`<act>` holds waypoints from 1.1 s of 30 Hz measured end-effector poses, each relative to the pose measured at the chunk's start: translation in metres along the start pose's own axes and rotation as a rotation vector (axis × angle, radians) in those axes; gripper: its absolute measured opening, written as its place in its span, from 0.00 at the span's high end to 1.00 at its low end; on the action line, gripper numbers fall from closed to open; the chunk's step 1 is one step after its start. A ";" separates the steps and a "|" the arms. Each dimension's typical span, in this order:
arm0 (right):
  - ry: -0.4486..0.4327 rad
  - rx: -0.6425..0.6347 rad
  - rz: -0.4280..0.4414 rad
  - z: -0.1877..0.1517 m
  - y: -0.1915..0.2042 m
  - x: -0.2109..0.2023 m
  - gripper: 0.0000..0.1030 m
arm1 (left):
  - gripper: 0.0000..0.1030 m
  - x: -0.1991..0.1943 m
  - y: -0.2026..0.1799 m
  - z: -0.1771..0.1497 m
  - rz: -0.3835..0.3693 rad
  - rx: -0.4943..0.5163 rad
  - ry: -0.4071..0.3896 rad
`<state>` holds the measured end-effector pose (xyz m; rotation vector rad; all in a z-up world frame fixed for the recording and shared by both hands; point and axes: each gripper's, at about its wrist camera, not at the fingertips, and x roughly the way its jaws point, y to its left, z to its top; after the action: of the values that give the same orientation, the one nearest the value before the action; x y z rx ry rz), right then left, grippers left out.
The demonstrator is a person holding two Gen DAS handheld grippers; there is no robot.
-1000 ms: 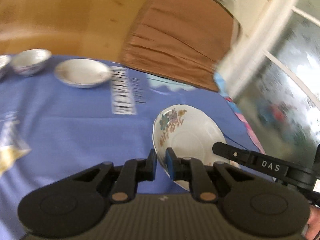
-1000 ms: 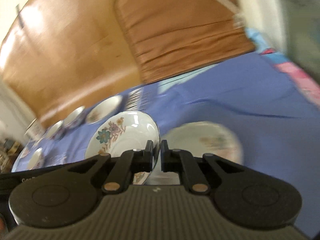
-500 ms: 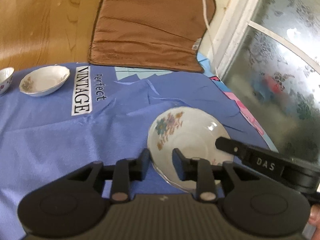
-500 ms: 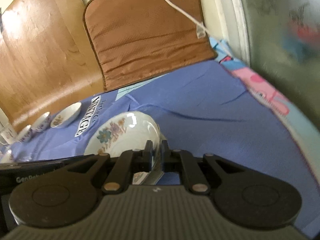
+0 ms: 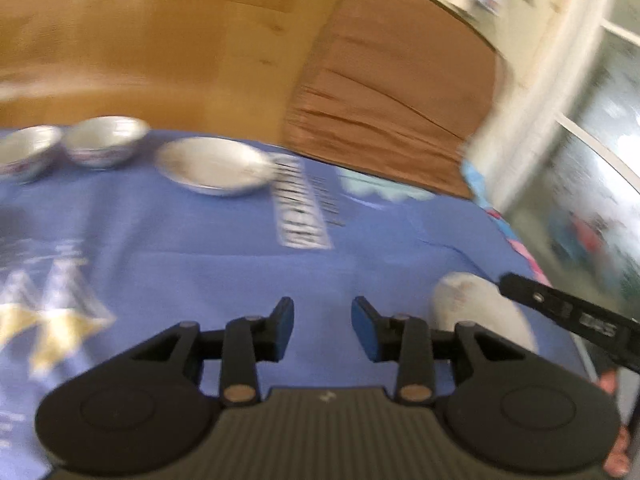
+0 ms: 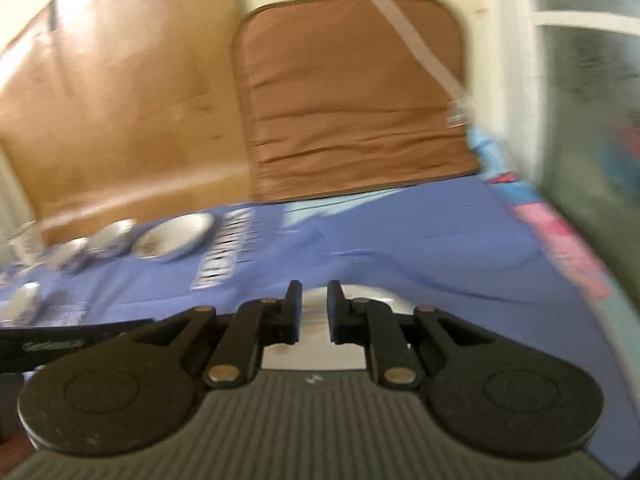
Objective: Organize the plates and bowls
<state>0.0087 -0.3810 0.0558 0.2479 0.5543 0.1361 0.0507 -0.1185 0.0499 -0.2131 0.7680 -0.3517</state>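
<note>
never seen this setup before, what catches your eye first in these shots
The blue cloth fills both views, with a shallow white plate and two small bowls lined up along its far edge. Behind them leans a brown cushion, and another white plate lies near the right gripper.

Left hand-held gripper (image 5: 322, 330) and right hand-held gripper (image 6: 314, 314) have just been opening, both empty
</note>
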 end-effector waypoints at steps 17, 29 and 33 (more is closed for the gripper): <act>0.272 0.243 0.110 0.058 0.097 0.190 0.65 | 0.69 -0.037 0.139 -0.027 0.268 -0.095 -0.215; 0.352 0.257 0.165 0.043 0.099 0.188 0.90 | 0.66 -0.034 0.149 -0.028 0.234 -0.126 -0.213; 0.395 0.254 0.248 0.021 0.097 0.155 0.90 | 0.59 -0.036 0.152 -0.028 0.209 -0.141 -0.214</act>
<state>0.1442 -0.2616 0.0215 0.5437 0.9347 0.3611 0.0420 0.0334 0.0056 -0.2951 0.5972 -0.0744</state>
